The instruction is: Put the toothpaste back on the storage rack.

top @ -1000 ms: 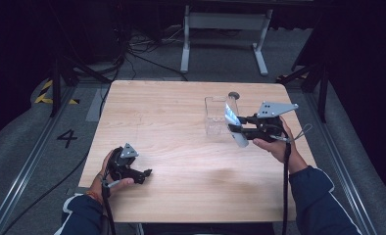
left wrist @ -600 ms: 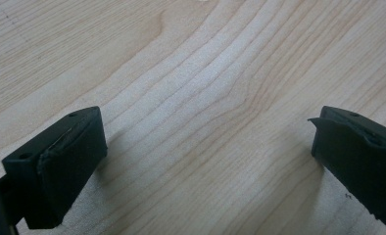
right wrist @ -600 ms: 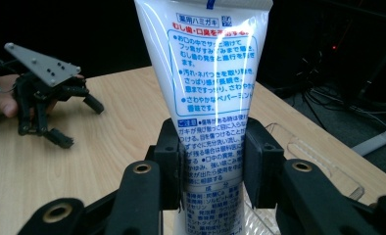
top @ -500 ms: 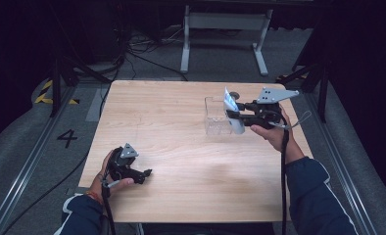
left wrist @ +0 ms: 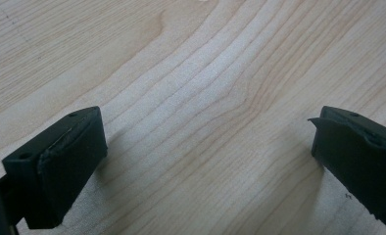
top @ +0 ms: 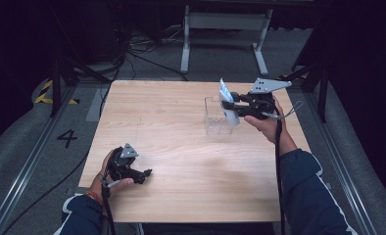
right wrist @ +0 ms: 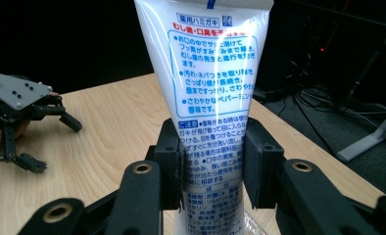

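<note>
Tube | clamped by right gripper | above clear box | left gripper apart

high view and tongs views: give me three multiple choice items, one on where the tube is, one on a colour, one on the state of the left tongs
1. Where is the tube?
A. Flat on the table near the left tongs
B. Held by the right tongs over the clear box
C. On the floor

2. What colour is the tube's body?
A. White
B. Black
C. Green

3. How do the left tongs stand?
A. Shut on the tube
B. Shut on nothing
C. Open, nothing between the jaws

Key: 1 B, the right tongs clamp the tube above the clear box in the high view. 2 A, the right gripper view shows a white body with blue and red print. 3 C, the left gripper view shows the left tongs with jaws wide apart over bare table.
</note>
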`<control>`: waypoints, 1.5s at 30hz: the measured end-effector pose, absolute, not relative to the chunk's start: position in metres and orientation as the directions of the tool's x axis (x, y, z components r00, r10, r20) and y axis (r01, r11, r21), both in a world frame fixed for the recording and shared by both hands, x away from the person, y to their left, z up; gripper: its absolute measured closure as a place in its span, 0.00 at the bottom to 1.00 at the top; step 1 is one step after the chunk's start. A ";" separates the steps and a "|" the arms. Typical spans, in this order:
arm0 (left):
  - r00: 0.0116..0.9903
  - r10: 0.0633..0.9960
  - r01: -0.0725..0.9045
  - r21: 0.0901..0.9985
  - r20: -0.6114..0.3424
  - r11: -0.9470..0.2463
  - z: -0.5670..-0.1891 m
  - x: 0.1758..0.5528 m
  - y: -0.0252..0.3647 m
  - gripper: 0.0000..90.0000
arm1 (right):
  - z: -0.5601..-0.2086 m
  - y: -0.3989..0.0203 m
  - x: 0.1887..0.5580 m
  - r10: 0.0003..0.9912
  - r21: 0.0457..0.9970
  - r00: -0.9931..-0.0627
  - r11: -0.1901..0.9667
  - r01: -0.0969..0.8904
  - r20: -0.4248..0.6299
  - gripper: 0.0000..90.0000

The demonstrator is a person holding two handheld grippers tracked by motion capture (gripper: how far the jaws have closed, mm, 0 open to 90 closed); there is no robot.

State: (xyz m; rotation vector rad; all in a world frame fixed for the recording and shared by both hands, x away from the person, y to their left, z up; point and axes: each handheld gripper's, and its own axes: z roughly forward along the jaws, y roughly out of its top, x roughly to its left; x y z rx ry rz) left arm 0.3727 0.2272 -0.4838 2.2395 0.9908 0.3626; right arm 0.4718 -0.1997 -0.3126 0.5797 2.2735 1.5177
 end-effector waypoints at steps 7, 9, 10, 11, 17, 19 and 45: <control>0.676 0.737 0.556 0.664 -0.011 -0.500 -0.484 0.373 0.227 0.00 | -0.312 -0.198 0.483 0.528 0.932 -0.848 0.331 0.149 -0.052 0.73; 0.677 0.736 0.558 0.661 -0.011 -0.503 -0.483 0.373 0.227 0.00 | -0.313 -0.198 0.486 0.536 0.933 -0.843 0.325 0.153 -0.048 0.73; 0.677 0.736 0.558 0.661 -0.011 -0.503 -0.483 0.373 0.227 0.00 | -0.314 -0.197 0.488 0.540 0.933 -0.841 0.324 0.156 -0.047 0.73; 0.676 0.737 0.558 0.660 -0.010 -0.503 -0.483 0.373 0.227 0.00 | -0.315 -0.197 0.489 0.541 0.933 -0.839 0.325 0.153 -0.051 0.73; 0.676 0.737 0.558 0.660 -0.010 -0.503 -0.483 0.373 0.227 0.00 | -0.321 -0.199 0.499 0.557 0.934 -0.830 0.314 0.171 -0.036 0.73; 0.676 0.737 0.559 0.659 -0.010 -0.503 -0.483 0.373 0.227 0.00 | -0.323 -0.199 0.503 0.565 0.935 -0.824 0.307 0.178 -0.029 0.72; 0.677 0.736 0.554 0.664 -0.009 -0.502 -0.484 0.372 0.227 0.01 | -0.350 -0.197 0.537 0.643 0.921 -0.766 0.299 0.249 -0.001 0.72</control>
